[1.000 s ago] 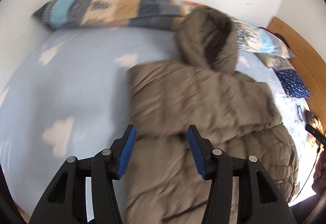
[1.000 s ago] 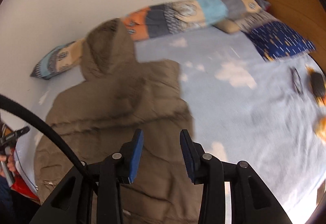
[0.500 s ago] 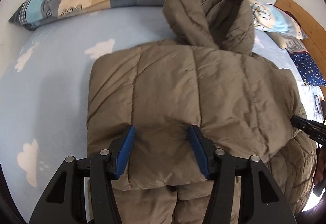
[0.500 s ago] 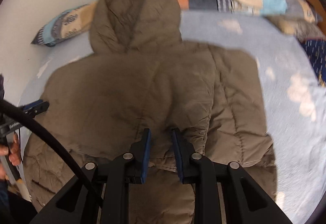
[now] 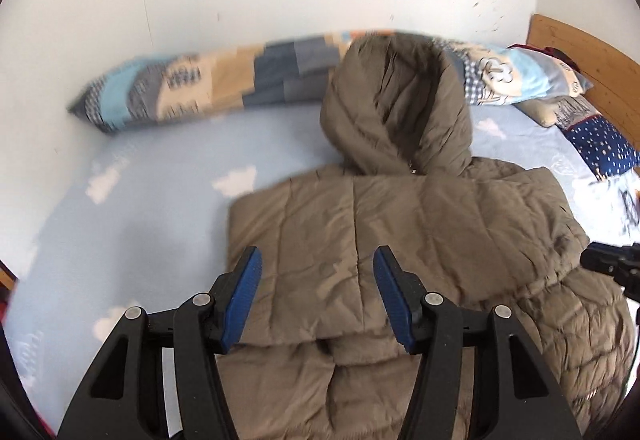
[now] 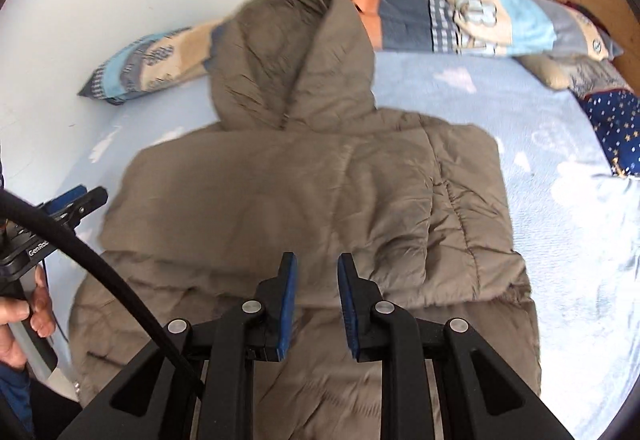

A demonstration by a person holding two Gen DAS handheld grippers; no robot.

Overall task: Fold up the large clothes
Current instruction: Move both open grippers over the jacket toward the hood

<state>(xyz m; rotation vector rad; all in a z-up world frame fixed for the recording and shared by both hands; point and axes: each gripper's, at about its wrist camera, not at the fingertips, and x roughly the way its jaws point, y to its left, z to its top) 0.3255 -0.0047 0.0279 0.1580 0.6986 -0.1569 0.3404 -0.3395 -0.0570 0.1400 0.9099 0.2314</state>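
A brown hooded puffer jacket (image 5: pixel 400 216) lies on the blue bed, hood toward the wall, both sleeves folded in over the body. It also shows in the right wrist view (image 6: pixel 320 200). My left gripper (image 5: pixel 318 260) is open and empty, above the jacket's left side. My right gripper (image 6: pixel 316 264) is open with a narrow gap and empty, above the jacket's middle. The right gripper's tip shows at the right edge of the left wrist view (image 5: pixel 608 264). The left gripper shows at the left edge of the right wrist view (image 6: pixel 76 204).
A long patchwork pillow (image 5: pixel 224 84) lies along the white wall. A navy dotted pillow (image 6: pixel 616 124) and a wooden headboard (image 5: pixel 588 60) stand at the right. The blue cloud-print sheet (image 5: pixel 132 216) surrounds the jacket.
Both grippers have pulled back and risen from the jacket; more wall shows. The right gripper's jaws stand a little wider than half a second ago. The jacket stays folded.
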